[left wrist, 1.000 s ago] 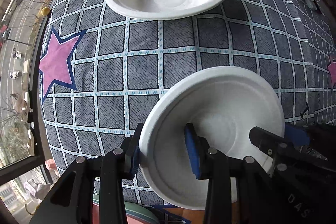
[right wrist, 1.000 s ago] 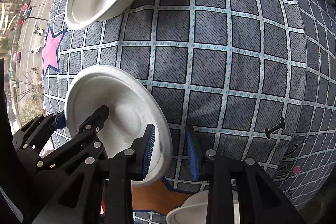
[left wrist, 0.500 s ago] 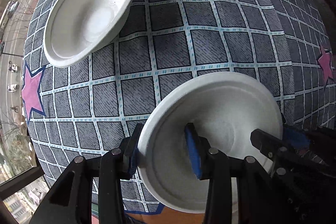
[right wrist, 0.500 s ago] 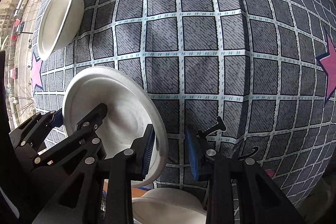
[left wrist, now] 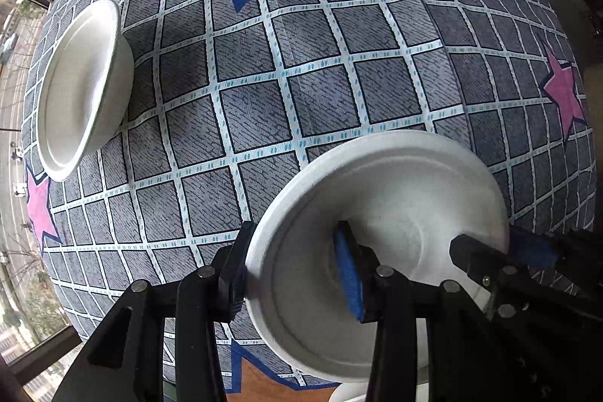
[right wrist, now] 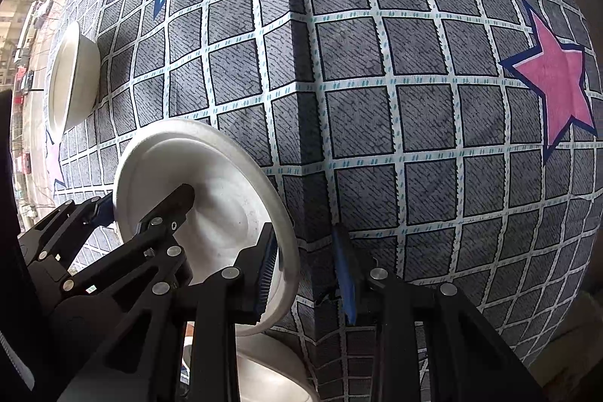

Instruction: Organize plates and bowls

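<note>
From the left wrist view, the left gripper (left wrist: 297,270) pinches the rim of a white foam bowl (left wrist: 395,213), empty, above the checked grey desk (left wrist: 301,81); its fingers have just eased wider, so the bowl could slip. From the right wrist view, the right gripper (right wrist: 305,270) grips the opposite rim, while a second empty white bowl (right wrist: 68,78) sits well apart.

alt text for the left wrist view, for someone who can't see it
The left tool grips the rim of a white bowl held over a grey checked tablecloth with stars, while the right tool holds the opposite rim. A second white bowl rests on the cloth at far left.
</note>
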### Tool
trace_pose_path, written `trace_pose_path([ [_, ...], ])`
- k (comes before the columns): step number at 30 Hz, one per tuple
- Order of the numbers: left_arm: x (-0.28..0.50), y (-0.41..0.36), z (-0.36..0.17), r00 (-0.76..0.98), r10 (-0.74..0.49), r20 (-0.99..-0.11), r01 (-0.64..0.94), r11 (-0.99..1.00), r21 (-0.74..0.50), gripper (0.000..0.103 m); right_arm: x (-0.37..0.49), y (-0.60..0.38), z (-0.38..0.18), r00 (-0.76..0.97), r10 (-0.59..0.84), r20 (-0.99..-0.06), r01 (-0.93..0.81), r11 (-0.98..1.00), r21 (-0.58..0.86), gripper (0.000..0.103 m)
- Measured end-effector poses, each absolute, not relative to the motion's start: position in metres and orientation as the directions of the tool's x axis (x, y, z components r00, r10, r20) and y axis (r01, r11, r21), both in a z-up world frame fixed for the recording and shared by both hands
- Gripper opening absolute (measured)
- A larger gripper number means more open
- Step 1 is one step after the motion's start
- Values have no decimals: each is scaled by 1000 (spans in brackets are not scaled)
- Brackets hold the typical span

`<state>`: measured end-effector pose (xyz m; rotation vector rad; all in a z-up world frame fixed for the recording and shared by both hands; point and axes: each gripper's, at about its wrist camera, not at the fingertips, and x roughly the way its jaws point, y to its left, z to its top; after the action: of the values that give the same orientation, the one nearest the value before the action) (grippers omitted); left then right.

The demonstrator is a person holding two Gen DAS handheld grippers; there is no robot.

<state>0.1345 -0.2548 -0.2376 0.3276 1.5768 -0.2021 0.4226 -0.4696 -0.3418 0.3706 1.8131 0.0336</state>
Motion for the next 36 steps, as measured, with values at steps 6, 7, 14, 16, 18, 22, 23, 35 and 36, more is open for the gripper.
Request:
trace_pose_path([
  [6, 135, -266, -236, 22, 98, -995, 353, 930, 99, 56, 402, -472, -340, -224, 268, -937, 234, 948, 215, 33],
  [7, 134, -264, -237, 31, 111, -993, 352, 929, 114, 65, 397, -470, -340, -222, 268, -937, 235, 948, 215, 33],
  [14, 136, -256, -237, 24, 88, -996, 306, 948, 91, 74, 379, -457, -341, -218, 255, -942, 239, 950, 201, 44],
  [16, 136, -255, -237, 17, 74, -997, 302, 950, 75, 68, 373, -447, -342, -216, 248, -944, 226, 953, 199, 43],
  [18, 128, -238, -240, -5, 32, -999, 302, 953, 29, 54, 369, -447, -342, -220, 261, -940, 239, 949, 207, 42],
  [22, 110, -256, -240, -24, 17, -1000, 316, 949, 9, 39, 362, -401, -342, -223, 269, -937, 244, 946, 214, 32],
  [23, 102, -256, -240, -25, 17, -1000, 315, 949, 8, 39, 362, -398, -342, -222, 274, -936, 252, 943, 216, 32],
  [35, 95, -218, -191, 2, -18, -1000, 310, 951, -17, 33, 354, -392, -308, -184, 291, -939, 250, 938, 241, 31],
  [36, 93, -216, -184, 7, -20, -1000, 311, 950, -17, 33, 353, -391, -304, -179, 290, -940, 249, 938, 242, 31],
])
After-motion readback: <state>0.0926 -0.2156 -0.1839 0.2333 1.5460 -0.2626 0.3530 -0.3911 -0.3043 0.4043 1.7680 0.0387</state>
